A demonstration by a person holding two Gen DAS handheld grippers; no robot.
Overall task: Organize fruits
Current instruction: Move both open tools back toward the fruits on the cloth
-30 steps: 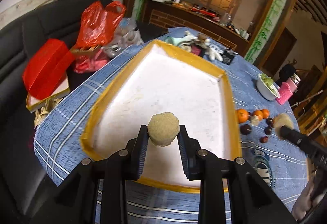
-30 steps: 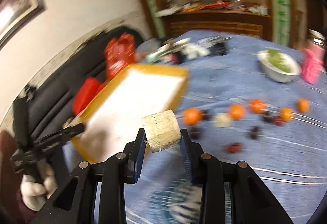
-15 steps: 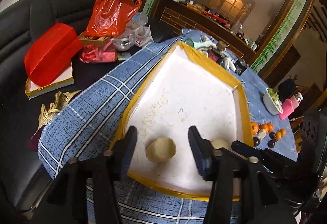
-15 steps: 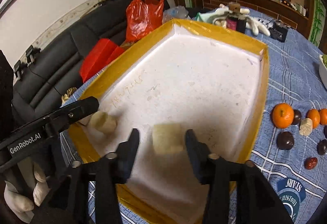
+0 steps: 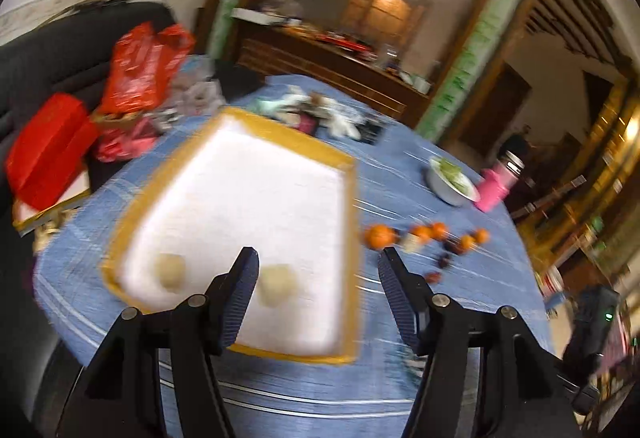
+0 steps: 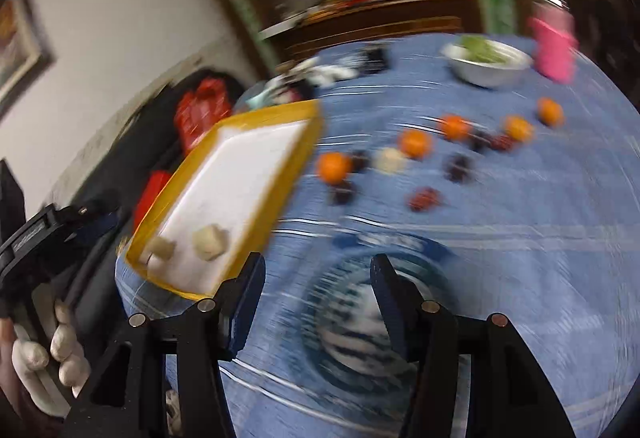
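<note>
A white tray with a yellow rim (image 5: pixel 230 118) (image 6: pixel 256 118) lies on the blue cloth. Two pale beige chunks (image 5: pixel 171 271) (image 5: pixel 277 284) lie at its near end; they also show in the right wrist view (image 6: pixel 161 248) (image 6: pixel 210 236). Oranges (image 5: pixel 379 236) (image 6: pixel 334 166), dark fruits (image 6: pixel 342 194) and one more pale chunk (image 6: pixel 390 159) are scattered right of the tray. My left gripper (image 5: pixel 316 292) is open and empty above the tray's near right corner. My right gripper (image 6: pixel 316 296) is open and empty over the cloth, right of the tray. The left gripper's body (image 6: pixel 48 234) shows at the left.
A white bowl with greens (image 5: pixel 450 180) (image 6: pixel 486 62) and a pink bottle (image 5: pixel 500 182) (image 6: pixel 554 42) stand at the far right. Red bags (image 5: pixel 144 66) and a red box (image 5: pixel 44 154) lie on the black sofa at left. Clutter (image 5: pixel 320 114) sits behind the tray.
Both grippers opened and let their beige chunks down in the tray, then pulled back and swung right. Both views are now blurred by motion.
</note>
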